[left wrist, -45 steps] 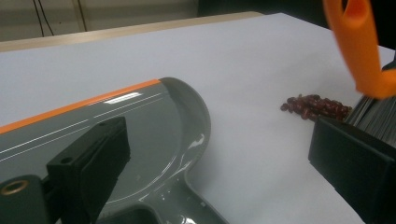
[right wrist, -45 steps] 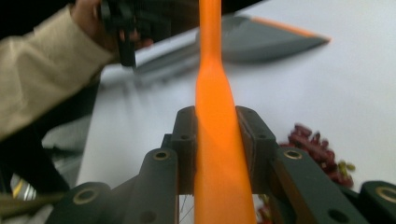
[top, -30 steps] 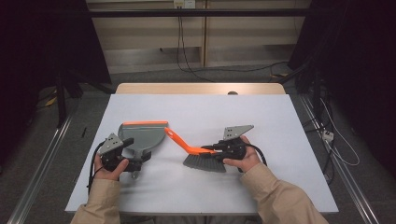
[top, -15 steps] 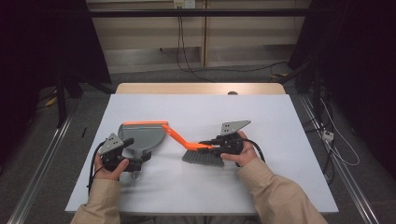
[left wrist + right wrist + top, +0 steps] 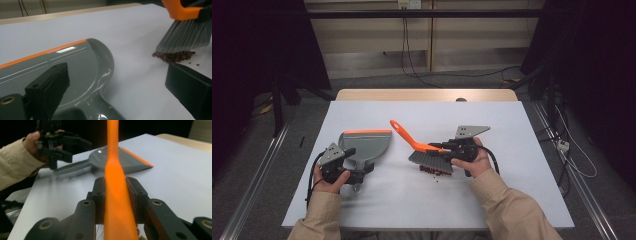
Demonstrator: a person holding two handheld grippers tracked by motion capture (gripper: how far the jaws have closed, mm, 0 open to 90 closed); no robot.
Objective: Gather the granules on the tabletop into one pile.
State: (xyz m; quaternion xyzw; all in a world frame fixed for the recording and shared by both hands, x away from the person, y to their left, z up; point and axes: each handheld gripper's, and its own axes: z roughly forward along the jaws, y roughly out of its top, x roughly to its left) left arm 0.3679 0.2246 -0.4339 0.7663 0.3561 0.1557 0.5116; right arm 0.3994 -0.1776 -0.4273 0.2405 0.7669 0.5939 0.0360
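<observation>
White table (image 5: 522, 200), no legible writing anywhere: grey orange-lipped dustpan (image 5: 364, 145) toward its left edge, left gripper (image 5: 117, 82) jaws apart astride the handle; orange brush (image 5: 422, 150) mid-table, right gripper (image 5: 117, 195) jaws clamped on its handle; dark red bits (image 5: 434, 171) under the bristles.

— Where is the right gripper (image 5: 447, 148)?
— In the person's right hand (image 5: 473, 160), sleeve entering from below. Its jaws are closed tight on the orange brush handle (image 5: 115, 195), which runs straight up between them.

— And the left gripper (image 5: 362, 170)?
— Gripped by the left hand (image 5: 329, 177), low near the person. Its jaws stand wide apart, nothing pinched; the dustpan (image 5: 75, 72) lies just beneath and ahead of one jaw.

— Are the two close?
— No, well apart, jaws pointing roughly toward each other.
</observation>
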